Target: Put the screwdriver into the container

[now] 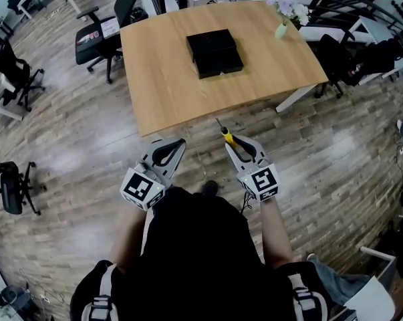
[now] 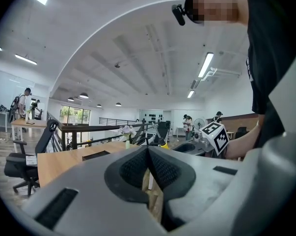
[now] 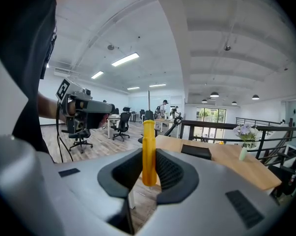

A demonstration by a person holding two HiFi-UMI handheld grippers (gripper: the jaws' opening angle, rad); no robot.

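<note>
In the head view a black box-shaped container [image 1: 214,52] sits on the wooden table [image 1: 161,85] ahead of me. My right gripper [image 1: 230,142] is shut on the yellow handle of the screwdriver [image 1: 225,135], just short of the table's near edge, with the metal shaft pointing toward the table. In the right gripper view the yellow handle [image 3: 148,151] stands upright between the pads, and the container [image 3: 197,151] lies beyond it. My left gripper [image 1: 176,144] is level with the right one; in the left gripper view its jaws [image 2: 148,151] are shut on nothing.
A small vase with flowers [image 1: 283,25] stands at the table's far right corner. Office chairs [image 1: 104,35] stand at the table's left, and another [image 1: 11,69] stands further left. More desks and equipment lie to the right [image 1: 361,59]. Wooden floor [image 1: 74,152] surrounds me.
</note>
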